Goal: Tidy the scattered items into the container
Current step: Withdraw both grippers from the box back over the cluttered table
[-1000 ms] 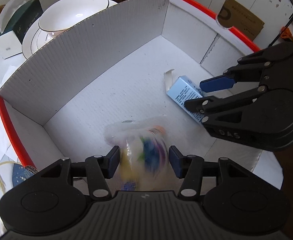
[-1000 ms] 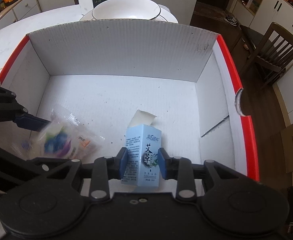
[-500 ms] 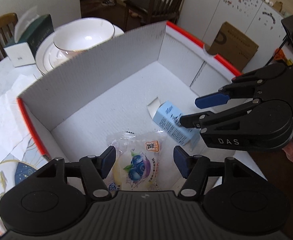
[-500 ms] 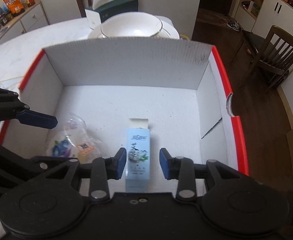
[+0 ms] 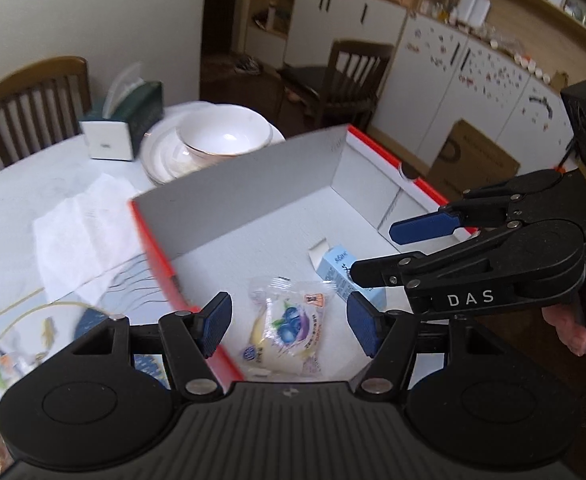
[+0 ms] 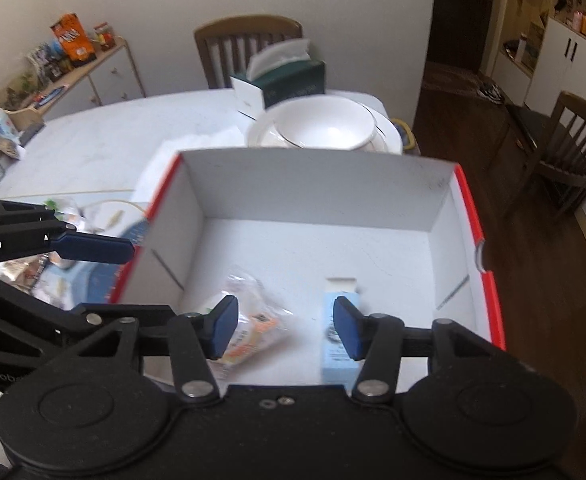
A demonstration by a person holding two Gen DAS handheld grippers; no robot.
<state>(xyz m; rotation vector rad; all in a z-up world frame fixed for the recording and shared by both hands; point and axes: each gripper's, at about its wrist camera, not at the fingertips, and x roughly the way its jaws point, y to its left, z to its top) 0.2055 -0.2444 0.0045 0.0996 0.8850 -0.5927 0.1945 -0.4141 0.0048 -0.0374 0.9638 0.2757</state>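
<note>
Left tongs (image 5: 289, 326) tilted downward at the lower centre of the frame, spread, nothing pinched. Snack packet (image 5: 287, 326) lying loose on the box floor below the gap. Right tongs (image 6: 285, 330) likewise angled down, jaws opening, clear of the blue carton (image 6: 339, 344), which lies flat in the box (image 6: 313, 188) beside the packet. Fingertips (image 5: 571, 324) on the right handle seen only in the left view, at right edge. Further off, bowl (image 6: 325, 126) and tissue box (image 6: 283, 84) on the desk (image 6: 105, 140). Sideboard clutter, upper left, only in the right view.
</note>
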